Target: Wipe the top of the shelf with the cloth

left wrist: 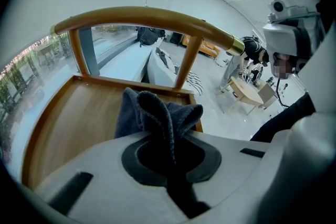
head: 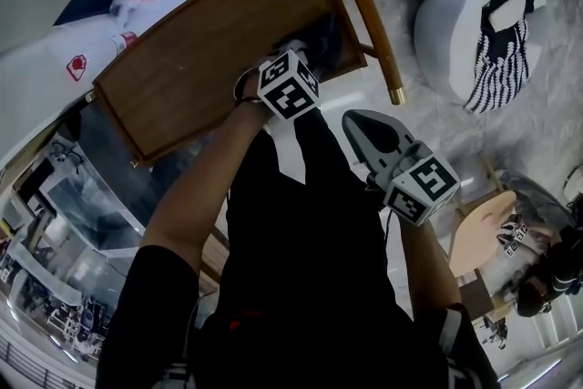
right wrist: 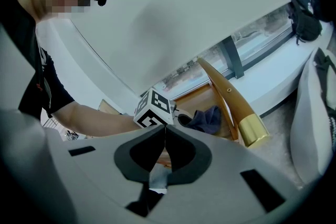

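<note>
The shelf top (head: 196,59) is a brown wooden tray with a raised rim and a curved wooden handle rail (head: 360,0) tipped in brass. A dark blue-grey cloth (left wrist: 157,113) lies bunched at the tray's near right corner. My left gripper (head: 314,50) is shut on the cloth, which sticks up between its jaws in the left gripper view. The cloth (right wrist: 207,119) also shows in the right gripper view beside the rail (right wrist: 226,94). My right gripper (head: 369,130) hangs off the shelf near my body, jaws shut on nothing.
A grey round pouf (head: 483,23) with a striped cloth stands to the right on the marble floor. A small wooden table (head: 483,237) is at lower right. A long white counter (head: 82,32) with small items runs behind the shelf. Glass below at left.
</note>
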Demonstrator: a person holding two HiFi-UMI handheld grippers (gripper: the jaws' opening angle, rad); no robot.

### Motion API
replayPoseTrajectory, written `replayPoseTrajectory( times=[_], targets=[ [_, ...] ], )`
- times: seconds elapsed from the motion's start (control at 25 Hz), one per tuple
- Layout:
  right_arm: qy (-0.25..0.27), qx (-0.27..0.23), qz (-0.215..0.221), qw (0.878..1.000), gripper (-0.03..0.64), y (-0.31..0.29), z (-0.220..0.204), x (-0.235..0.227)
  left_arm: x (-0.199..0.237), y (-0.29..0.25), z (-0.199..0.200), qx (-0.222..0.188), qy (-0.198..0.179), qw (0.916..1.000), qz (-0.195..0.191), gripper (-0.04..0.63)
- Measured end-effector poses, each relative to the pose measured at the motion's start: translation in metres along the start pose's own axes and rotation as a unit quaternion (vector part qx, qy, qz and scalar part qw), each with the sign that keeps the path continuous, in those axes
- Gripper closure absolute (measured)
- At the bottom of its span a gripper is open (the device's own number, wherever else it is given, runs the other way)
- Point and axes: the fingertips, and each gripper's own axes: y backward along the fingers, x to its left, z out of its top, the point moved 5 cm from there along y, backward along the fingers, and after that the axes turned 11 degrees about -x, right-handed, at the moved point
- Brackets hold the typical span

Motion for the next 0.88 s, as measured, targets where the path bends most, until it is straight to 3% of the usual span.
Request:
replayPoseTrajectory(
  times=[0.24,0.52,0.76,0.88],
  targets=[
    [0.016,0.008,0.002,1.0,0.611,-0.003,0.006,0.006,-0.001,0.005,0.007,-0.016,0.017,0.9996,-0.016,0.558],
    [0.045,0.002,0.024,0.999,0.611,-0.019,0.027,0.031,-0.003,0.074,0.034,-0.13,0.068,0.9889,-0.026,0.558],
    [0.078,-0.008,0.049,0.996,0.612,-0.04,0.051,0.067,0.003,0.163,0.029,-0.18,0.077,0.9805,0.019,0.558],
    [0.096,-0.007,0.067,0.993,0.612,-0.054,0.061,0.092,0.004,0.219,0.022,-0.228,0.101,0.9672,0.049,0.557]
  ],
)
